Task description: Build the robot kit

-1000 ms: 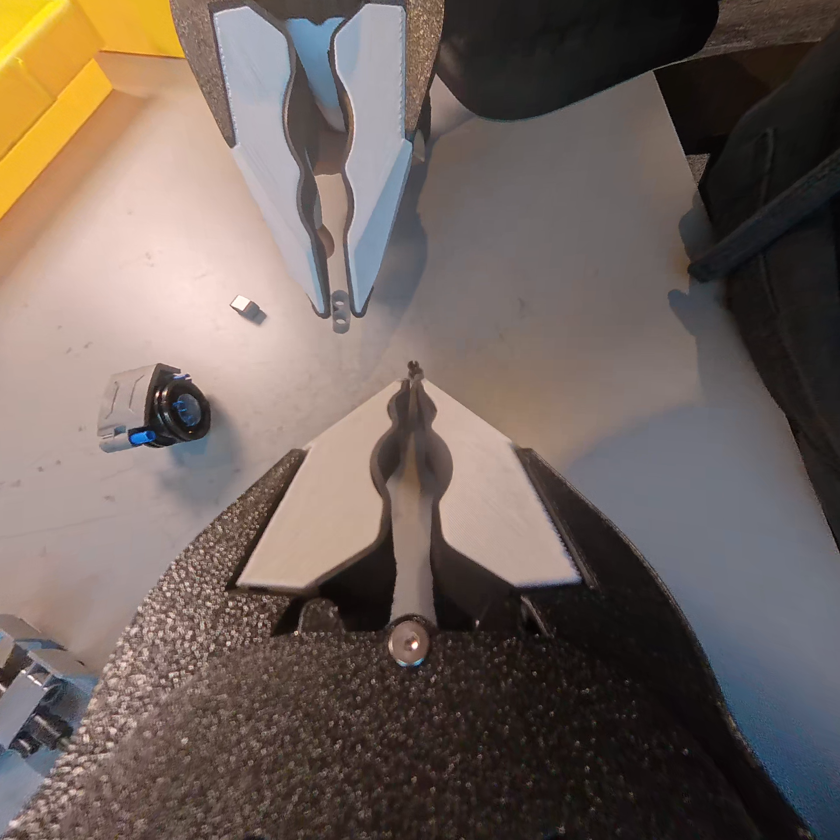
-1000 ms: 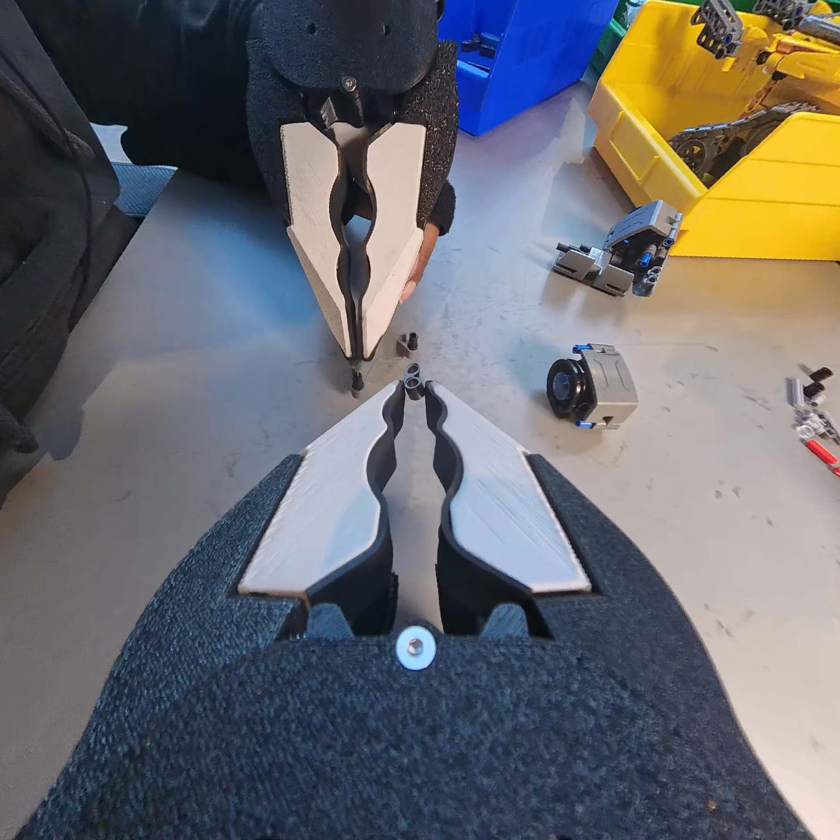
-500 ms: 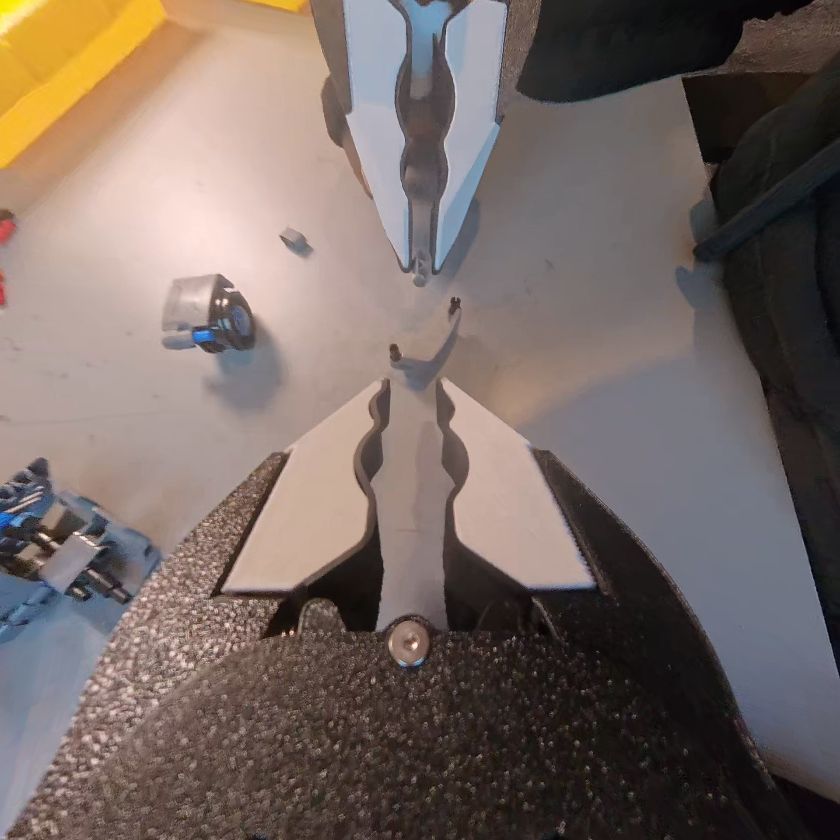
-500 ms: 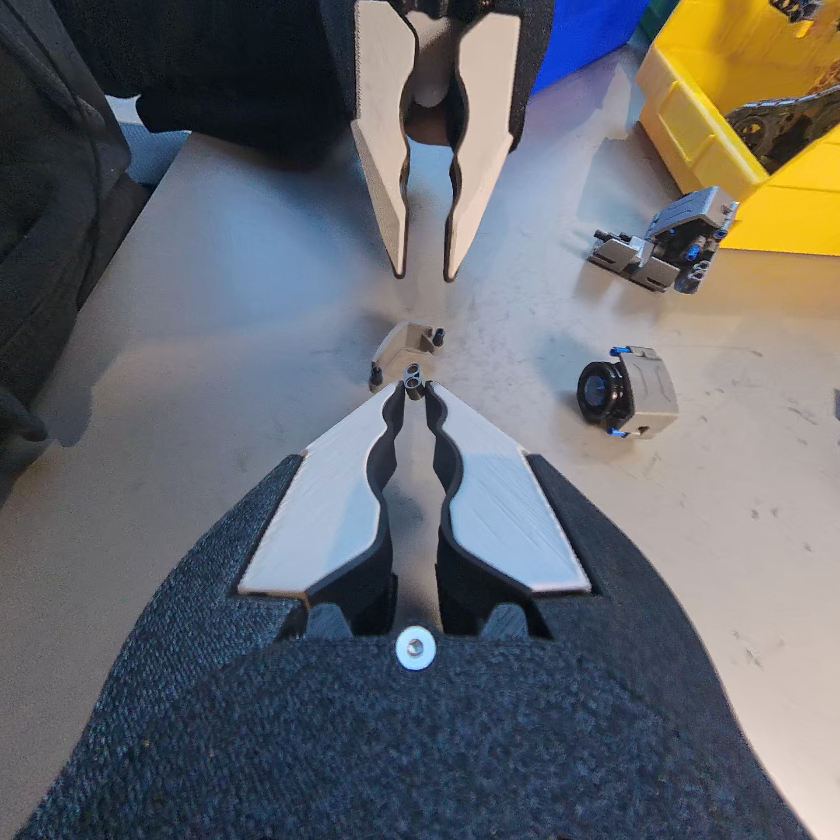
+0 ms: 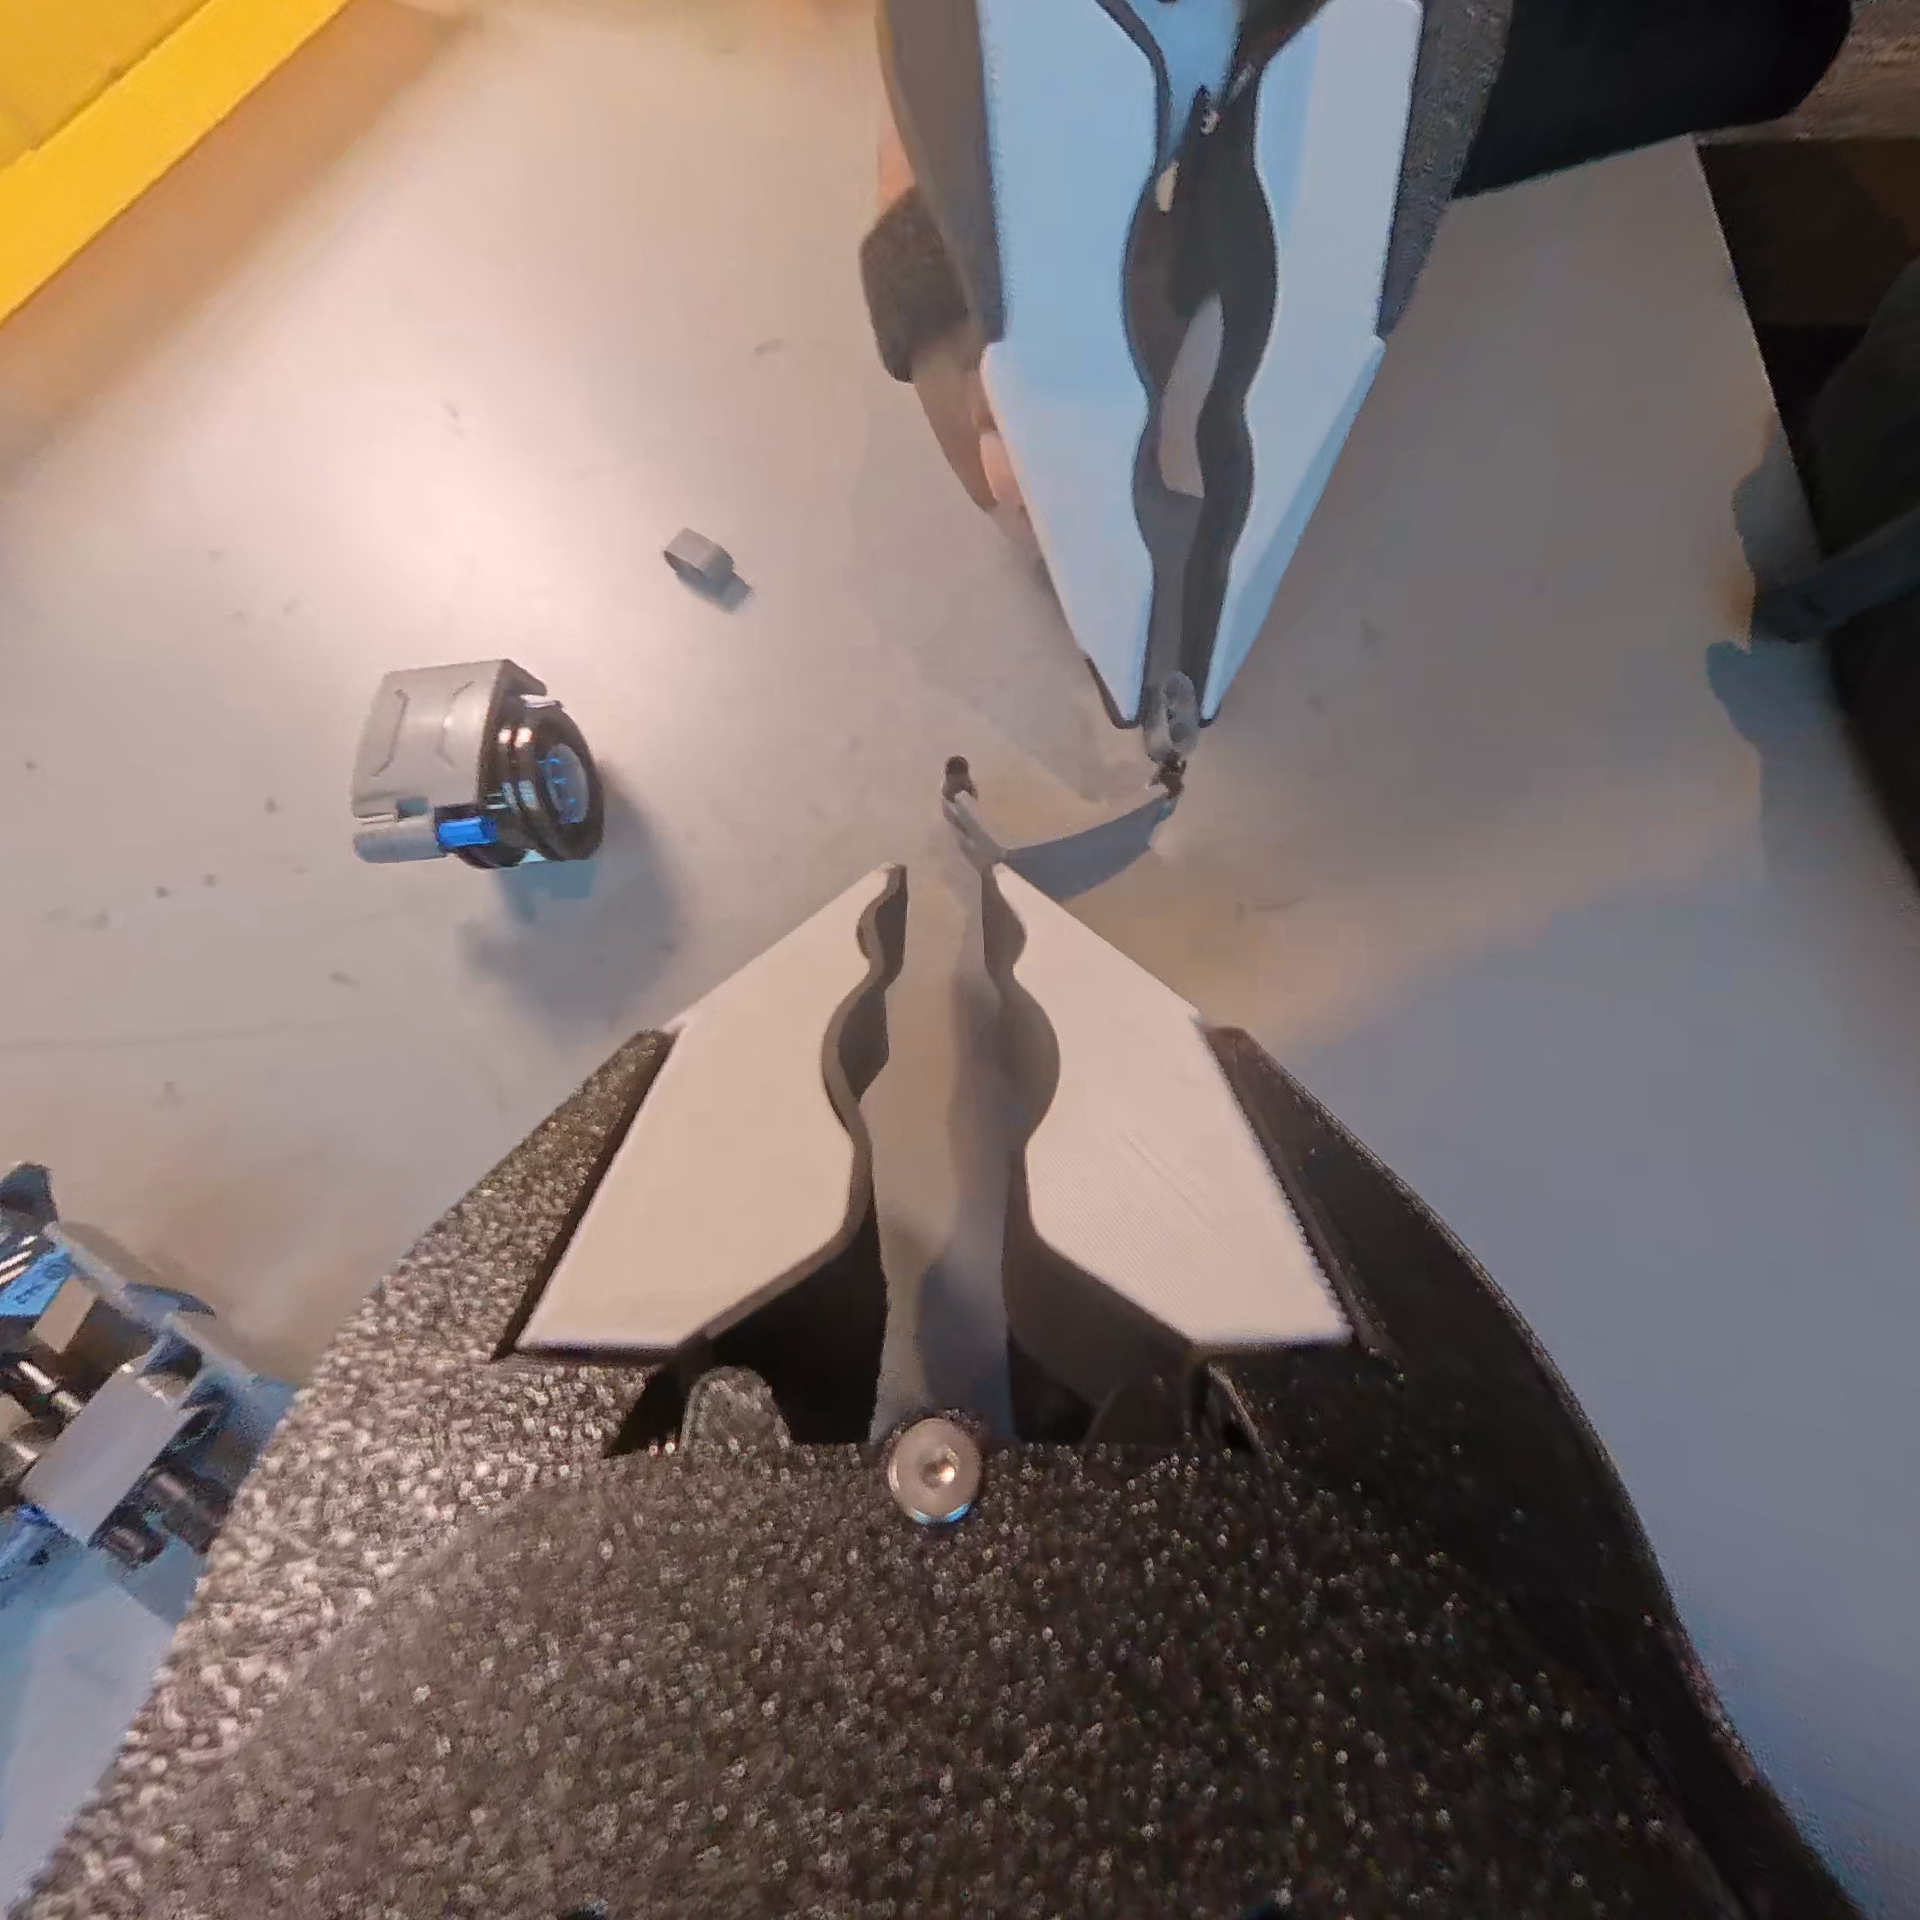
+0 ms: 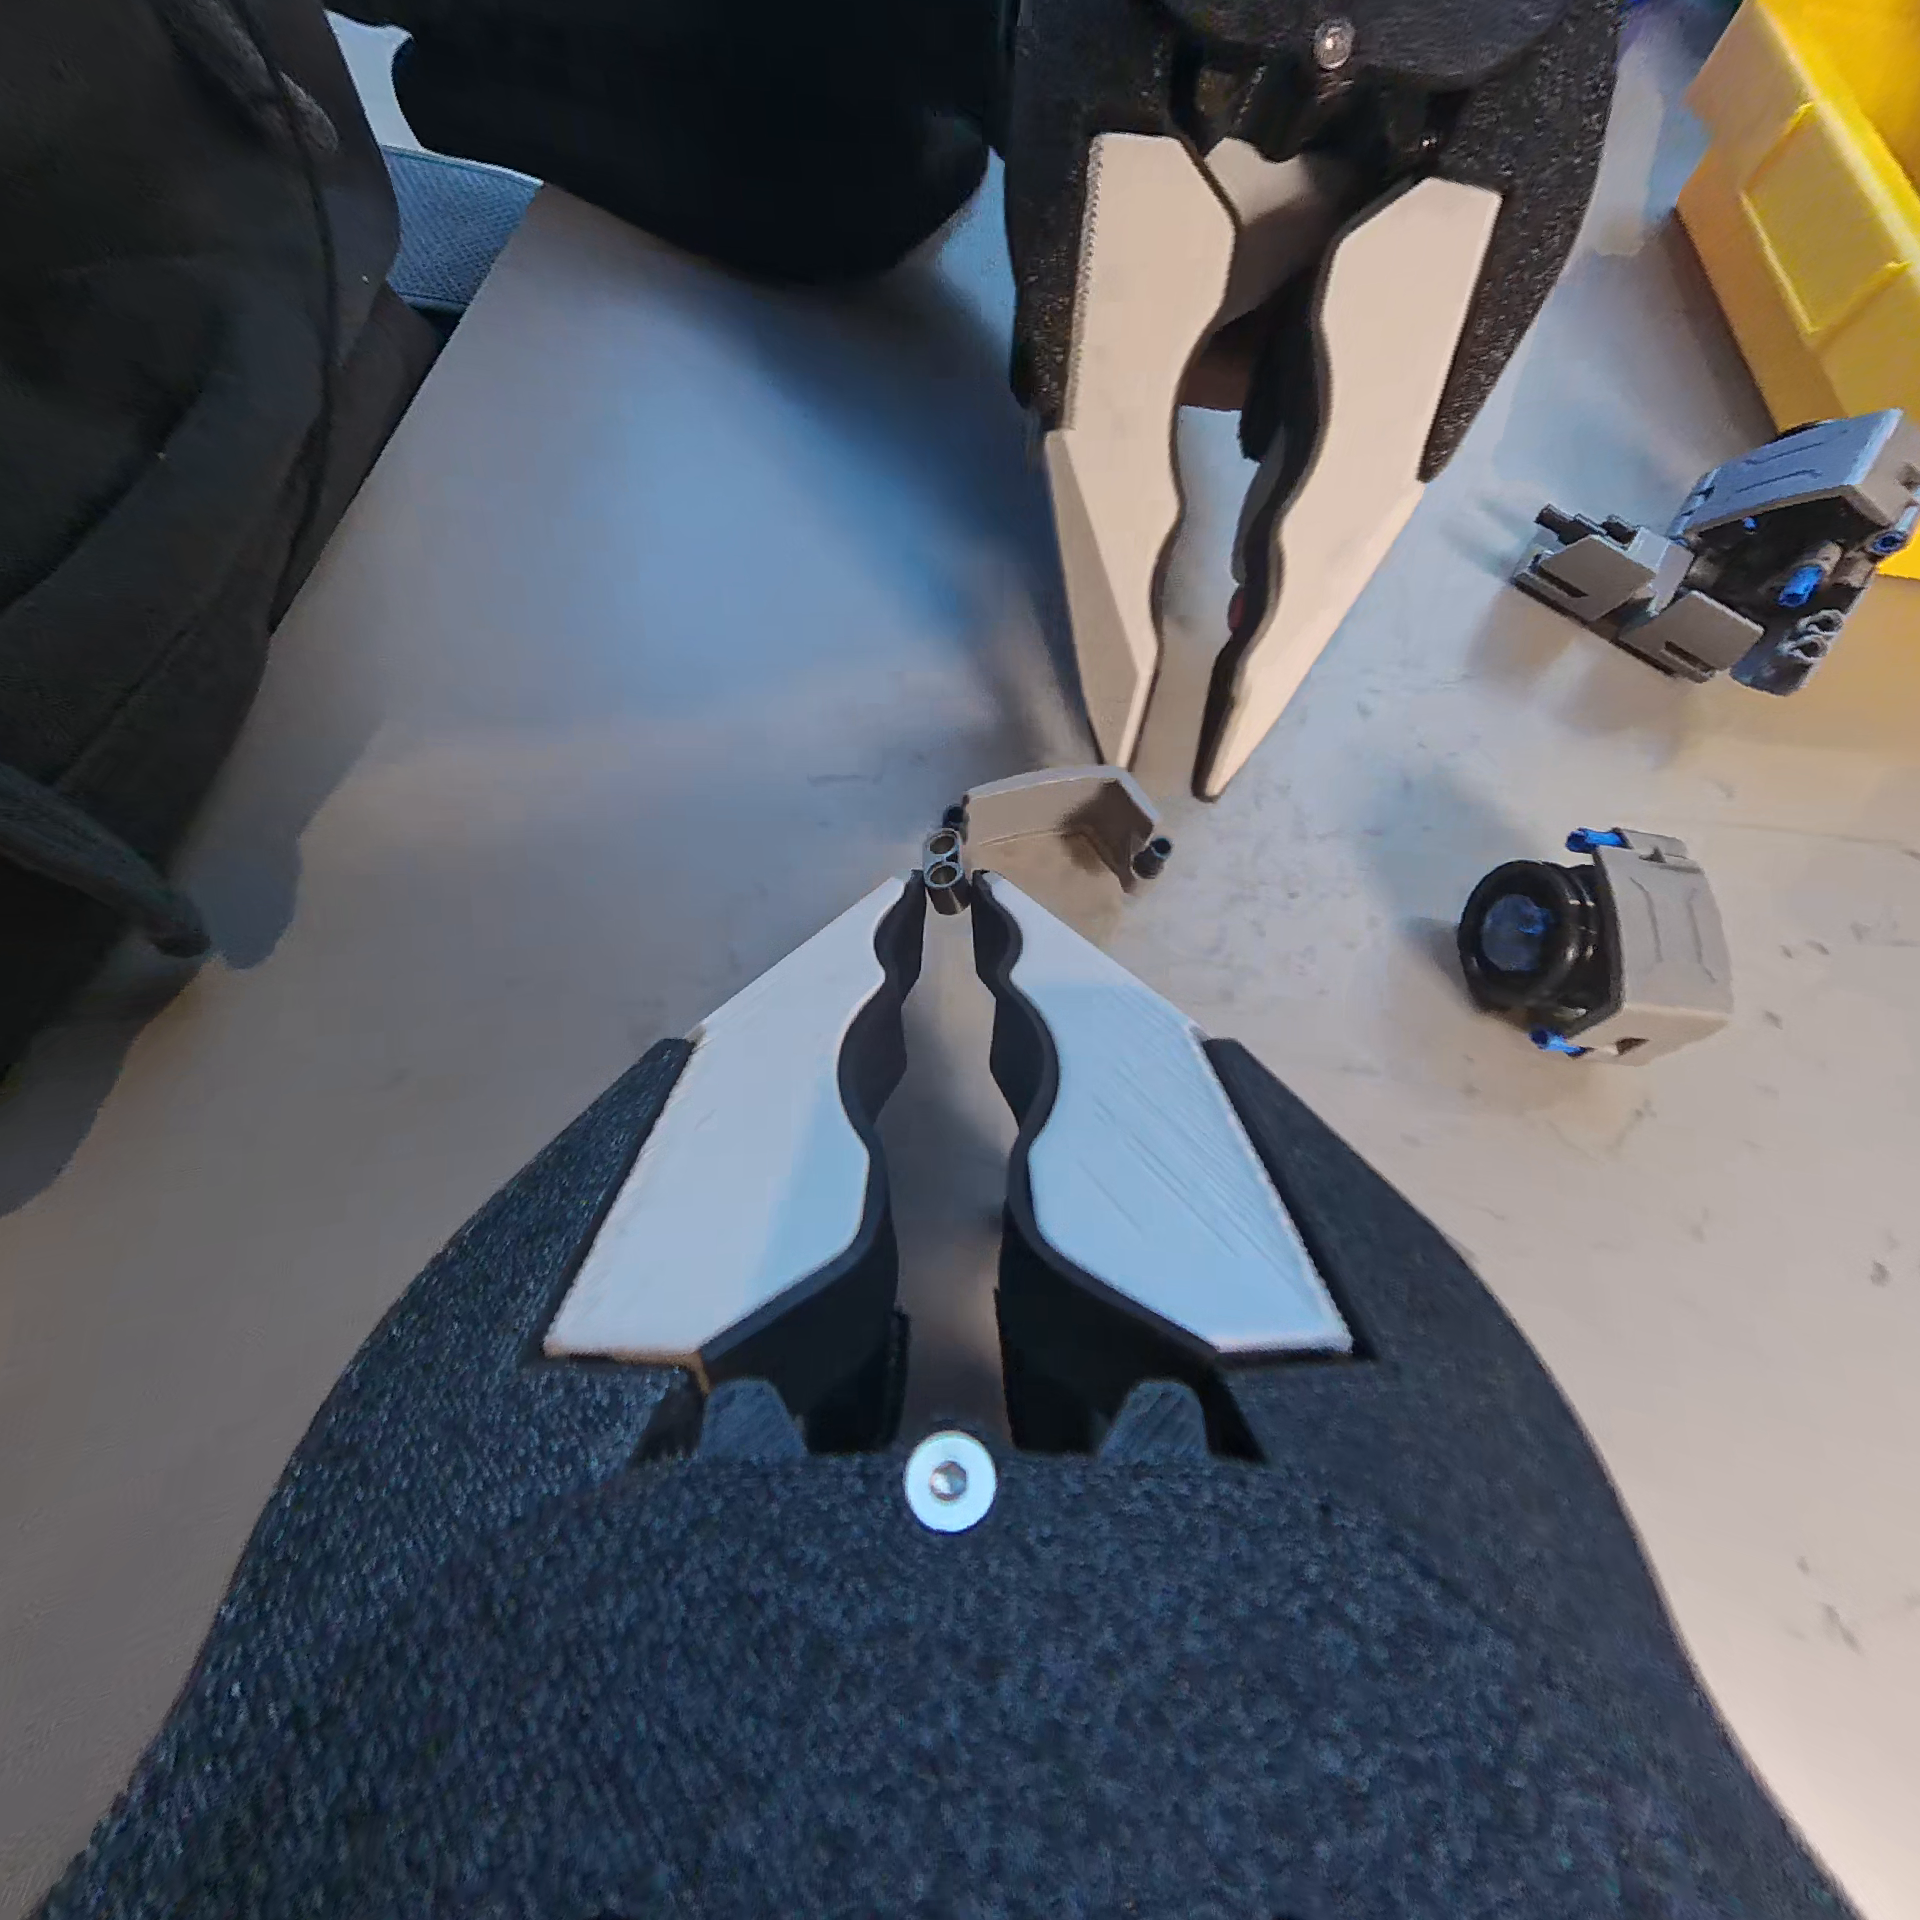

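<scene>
Grey connector piece [image 6: 943, 858], a small two-hole plastic part, sits pinched between the tips of the right gripper [image 6: 948, 881] just above a pale worktable [image 6: 623, 644], touching or nearly touching the near left end of a curved grey panel [image 6: 1049, 812] that lies flat with black pins at its ends. At far left a dark jacket [image 6: 156, 364] drapes over the table's edge. Just beyond the panel the left gripper [image 6: 1162, 777] hangs tips-down, its fingers parted and holding nothing. Farther right, a grey block carrying a black wheel [image 6: 1590, 948] rests on the table, with a grey-and-black brick assembly with blue pins [image 6: 1704, 551] behind it and a yellow bin [image 6: 1829, 187] in the far right corner.
</scene>
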The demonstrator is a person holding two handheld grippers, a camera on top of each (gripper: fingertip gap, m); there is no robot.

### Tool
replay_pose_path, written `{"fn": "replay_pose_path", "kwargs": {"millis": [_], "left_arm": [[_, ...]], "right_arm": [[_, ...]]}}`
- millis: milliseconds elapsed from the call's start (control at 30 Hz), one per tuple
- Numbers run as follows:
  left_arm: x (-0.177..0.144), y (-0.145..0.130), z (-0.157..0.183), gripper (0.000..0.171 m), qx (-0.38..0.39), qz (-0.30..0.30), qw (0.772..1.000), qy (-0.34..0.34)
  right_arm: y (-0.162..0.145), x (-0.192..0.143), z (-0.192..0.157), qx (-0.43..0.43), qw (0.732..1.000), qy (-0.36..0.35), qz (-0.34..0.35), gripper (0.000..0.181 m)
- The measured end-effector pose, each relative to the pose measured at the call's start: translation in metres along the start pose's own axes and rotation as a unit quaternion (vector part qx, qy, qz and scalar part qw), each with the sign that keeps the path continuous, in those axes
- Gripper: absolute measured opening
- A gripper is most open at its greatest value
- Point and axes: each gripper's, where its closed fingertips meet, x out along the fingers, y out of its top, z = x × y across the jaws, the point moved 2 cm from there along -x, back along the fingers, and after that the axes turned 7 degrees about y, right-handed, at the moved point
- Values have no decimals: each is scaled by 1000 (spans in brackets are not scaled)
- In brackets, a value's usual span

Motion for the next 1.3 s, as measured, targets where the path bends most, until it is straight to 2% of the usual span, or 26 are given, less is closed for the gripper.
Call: {"fn": "replay_pose_path", "kwargs": {"millis": [133, 233, 367, 467, 700, 867, 1033, 1167, 1300], "left_arm": [[-7, 7, -9, 13, -17, 24, 999, 21], [-17, 8, -1, 15, -41, 37, 998, -18], [-17, 3, 18, 18, -47, 24, 996, -68], [-10, 1, 23, 19, -26, 10, 997, -67], [-7, 5, 17, 18, -26, 18, 998, -51], [-22, 18, 7, 18, -51, 67, 996, -33], [-29, 41, 26, 16, -74, 132, 985, -84], [-27, 48, 43, 12, -64, 143, 981, -111], [-23, 48, 44, 8, -63, 143, 983, -99]], "right_arm": [[2, -2, -1, 2, 1000, 4, 10, 7], [6, -8, 1, 10, 999, 0, 31, 7], [12, -15, 6, 19, 998, -9, 57, 7], [11, -13, 6, 19, 998, -5, 54, 7], [9, -11, 4, 19, 999, -4, 48, 7], [11, -13, 6, 23, 998, -6, 60, 7], [25, -11, 5, 23, 995, -2, 94, 7], [34, -7, 1, 13, 994, 3, 104, 7], [34, -6, 2, 18, 994, 6, 109, 7]]}}
